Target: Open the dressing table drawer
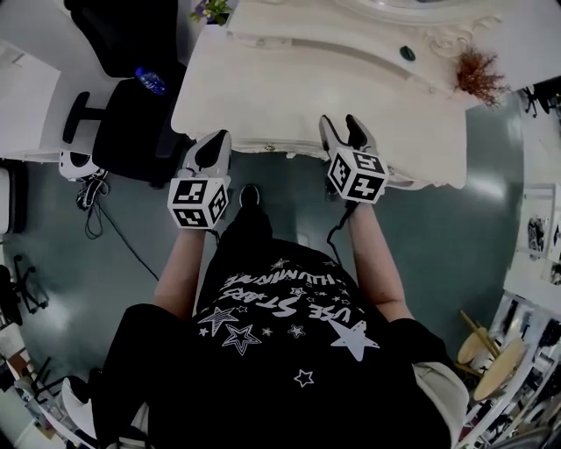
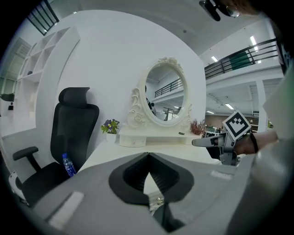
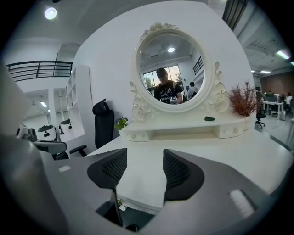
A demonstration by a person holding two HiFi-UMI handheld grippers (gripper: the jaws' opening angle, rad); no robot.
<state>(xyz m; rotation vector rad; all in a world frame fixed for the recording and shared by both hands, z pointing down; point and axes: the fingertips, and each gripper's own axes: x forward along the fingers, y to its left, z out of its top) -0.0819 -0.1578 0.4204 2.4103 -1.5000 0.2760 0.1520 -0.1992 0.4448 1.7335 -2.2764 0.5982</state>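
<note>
The white dressing table (image 1: 228, 96) fills the top of the head view. Its drawer front runs under the near edge, looks closed, and carries a small knob (image 1: 269, 147) between my two grippers. My left gripper (image 1: 216, 145) hovers at the table's front edge, left of the knob. Its jaws meet at the tips (image 2: 148, 156) with nothing held, and the knob (image 2: 156, 200) shows below them. My right gripper (image 1: 342, 125) is at the edge to the knob's right. It stands open (image 3: 144, 156) over the tabletop edge, with the knob (image 3: 119, 202) low on the left.
A black office chair (image 1: 131, 123) with a blue-capped bottle (image 1: 149, 81) on its seat stands left of the table. An oval mirror (image 3: 170, 69), a small flower pot (image 1: 212, 10), a dried red sprig (image 1: 478, 74) and a small dark object (image 1: 408, 53) sit at the back. Cables (image 1: 92, 197) lie on the floor.
</note>
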